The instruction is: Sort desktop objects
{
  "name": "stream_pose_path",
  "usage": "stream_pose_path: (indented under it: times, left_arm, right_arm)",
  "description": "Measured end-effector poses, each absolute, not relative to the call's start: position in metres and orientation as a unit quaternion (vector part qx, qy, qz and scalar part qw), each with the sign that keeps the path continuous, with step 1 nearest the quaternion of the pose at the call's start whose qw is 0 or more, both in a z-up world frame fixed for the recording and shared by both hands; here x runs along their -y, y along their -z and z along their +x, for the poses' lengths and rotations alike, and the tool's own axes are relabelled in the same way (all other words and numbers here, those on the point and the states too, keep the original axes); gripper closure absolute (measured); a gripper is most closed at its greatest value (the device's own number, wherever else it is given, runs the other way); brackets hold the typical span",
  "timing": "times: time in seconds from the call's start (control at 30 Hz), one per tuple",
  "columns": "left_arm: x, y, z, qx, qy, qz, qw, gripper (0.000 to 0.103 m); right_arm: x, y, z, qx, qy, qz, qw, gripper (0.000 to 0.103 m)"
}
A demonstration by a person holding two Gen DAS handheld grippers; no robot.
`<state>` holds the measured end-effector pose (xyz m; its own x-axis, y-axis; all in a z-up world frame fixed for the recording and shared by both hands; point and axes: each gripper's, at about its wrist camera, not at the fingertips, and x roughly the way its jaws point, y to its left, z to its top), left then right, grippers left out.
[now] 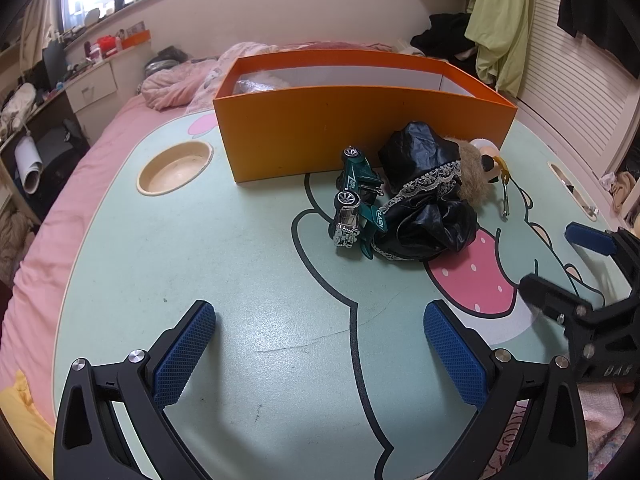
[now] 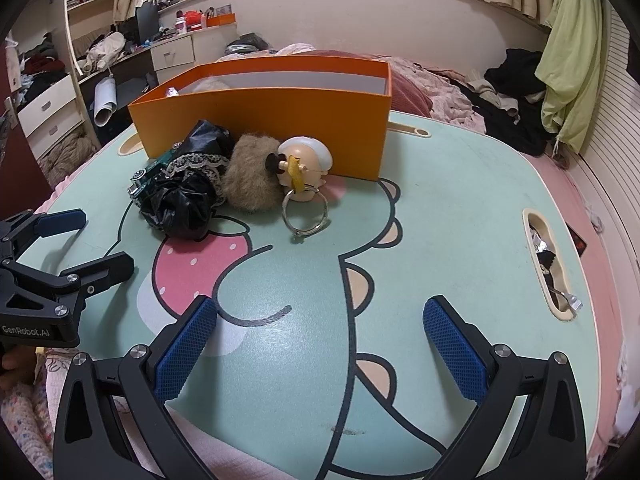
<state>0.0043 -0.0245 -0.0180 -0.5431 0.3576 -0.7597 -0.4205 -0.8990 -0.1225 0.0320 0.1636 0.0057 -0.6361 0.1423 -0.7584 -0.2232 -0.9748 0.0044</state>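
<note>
An orange box [image 1: 320, 128] stands at the far side of a green cartoon-print table [image 1: 200, 260]; it also shows in the right wrist view [image 2: 280, 120]. In front of it lie a green toy car [image 1: 356, 200], a black lace-trimmed garment [image 1: 424, 192] and a furry doll keychain [image 2: 280, 172] with a metal ring [image 2: 306, 212]. My left gripper [image 1: 320, 344] is open and empty, near the table's front. My right gripper [image 2: 320, 340] is open and empty, to the right of the pile. Each gripper shows in the other's view, the right [image 1: 568, 264] and the left [image 2: 84, 240].
A round cup recess [image 1: 174, 168] is sunk into the table left of the box. A slot [image 2: 548, 260] with small items is at the right edge. The table sits on a pink bed [image 1: 80, 184]; desks and clutter lie beyond.
</note>
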Motion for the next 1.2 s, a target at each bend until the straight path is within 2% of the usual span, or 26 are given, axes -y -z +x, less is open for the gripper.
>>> stream_pose_path:
  times: [0.17,0.2,0.37,0.53,0.63,0.7,0.77,1.03,1.2]
  left_arm:
    - [0.025,0.018,0.004,-0.037,-0.878,-0.423,0.221,0.000]
    - [0.025,0.018,0.004,-0.037,-0.878,-0.423,0.221,0.000]
    - [0.025,0.018,0.004,-0.037,-0.878,-0.423,0.221,0.000]
    - [0.025,0.018,0.004,-0.037,-0.878,-0.423,0.221,0.000]
    - [0.025,0.018,0.004,-0.037,-0.878,-0.423,0.220,0.000]
    - [0.025,0.018,0.004,-0.037,-0.878,-0.423,0.220,0.000]
    - [0.025,0.018,0.004,-0.036,-0.878,-0.423,0.220,0.000]
    - [0.025,0.018,0.004,-0.036,-0.878,-0.423,0.220,0.000]
    - [0.025,0.018,0.004,-0.036,-0.878,-0.423,0.219,0.000]
  right_arm:
    - [-0.193,-0.032,0.019,-0.133,-0.908,-0.387,0.093,0.009]
    - [-0.196,-0.038,0.013,-0.134,-0.909,-0.382,0.099,0.009]
    - [-0.203,-0.046,-0.022,-0.136,-0.906,-0.382,0.120,0.029]
    - [-0.211,-0.035,-0.039,-0.179,-0.897,-0.390,0.111,0.035]
    - [-0.208,-0.030,-0.042,-0.179,-0.893,-0.402,0.097,0.046]
    - [-0.202,-0.023,-0.046,-0.169,-0.888,-0.420,0.087,0.049]
    - [-0.198,-0.022,-0.043,-0.150,-0.892,-0.416,0.093,0.061]
    - [-0.210,-0.026,0.000,-0.167,-0.894,-0.404,0.098,0.062]
    - [-0.199,-0.033,0.033,-0.128,-0.905,-0.394,0.096,0.062]
